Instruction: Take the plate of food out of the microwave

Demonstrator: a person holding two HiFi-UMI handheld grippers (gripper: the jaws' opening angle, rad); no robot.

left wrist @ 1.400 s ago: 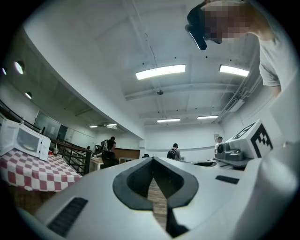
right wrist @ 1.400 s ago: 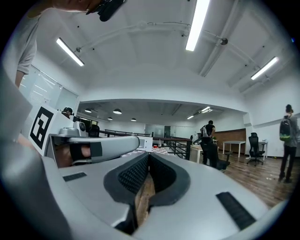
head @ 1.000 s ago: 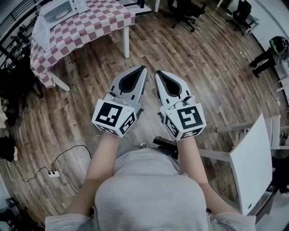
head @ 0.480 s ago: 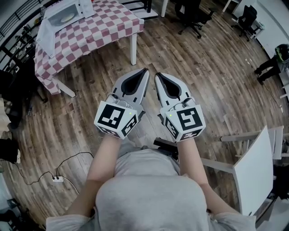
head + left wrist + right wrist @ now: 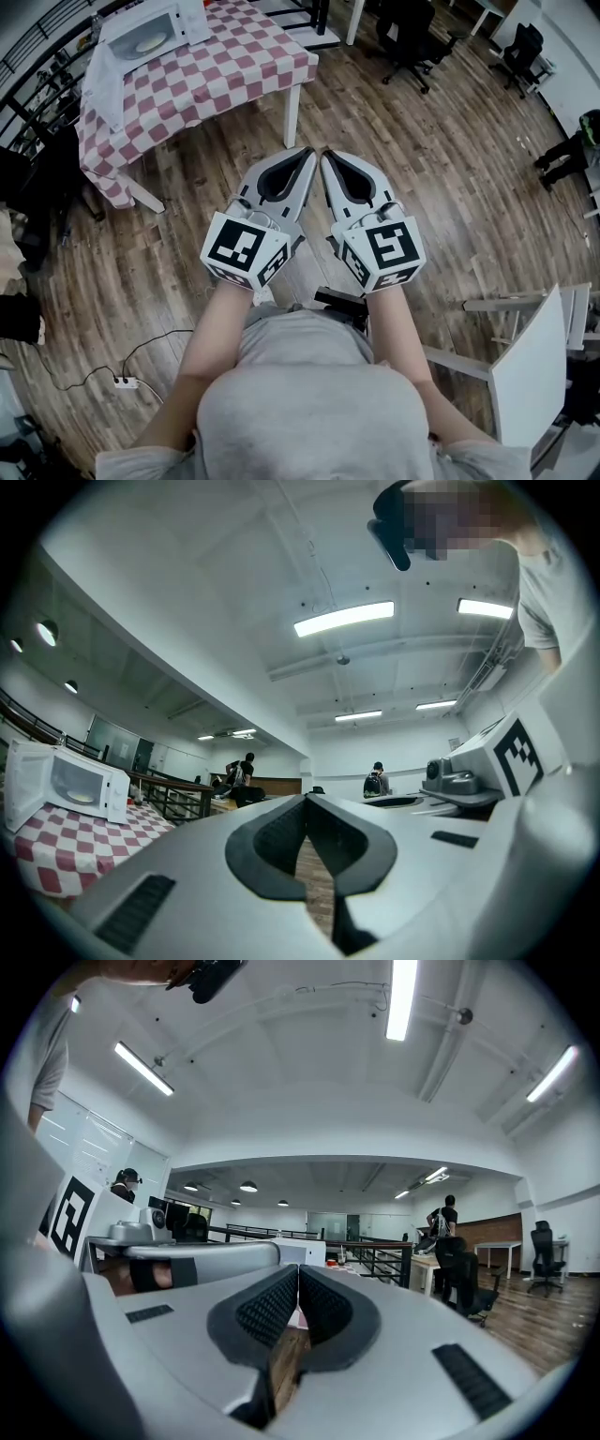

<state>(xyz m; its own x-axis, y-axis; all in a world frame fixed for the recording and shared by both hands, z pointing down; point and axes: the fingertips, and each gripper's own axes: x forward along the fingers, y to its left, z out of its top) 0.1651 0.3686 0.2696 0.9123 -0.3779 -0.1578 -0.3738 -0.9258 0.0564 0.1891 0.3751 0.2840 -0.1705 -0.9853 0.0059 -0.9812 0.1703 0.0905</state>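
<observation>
Head view: the plate of food (image 5: 150,44) sits inside the microwave (image 5: 192,23) at the desk's (image 5: 234,66) far corner; nothing is taken out yet.
The left gripper (image 5: 302,155) and right gripper (image 5: 330,157), both pressed together and empty, hang side by side over the wooden floor (image 5: 422,169), well apart from the desk; the approach, the grasp and the lift-out all remain.

Up at the head view's top left stood a table (image 5: 234,70), white legs showing beneath a red-and-white checked cloth (image 5: 202,80) that hung over its edges. Right on that cloth, at the far corner, sat a white microwave (image 5: 159,23), its door swung wide open. Under everything ran a wooden plank floor (image 5: 441,197). On the boards at lower left lay a white power strip (image 5: 125,382), a dark cable (image 5: 155,342) looping off it. Black office chairs (image 5: 408,28) stood at the top, apart from the table, and a white piece of furniture (image 5: 525,366) on a pale frame stood at lower right.
</observation>
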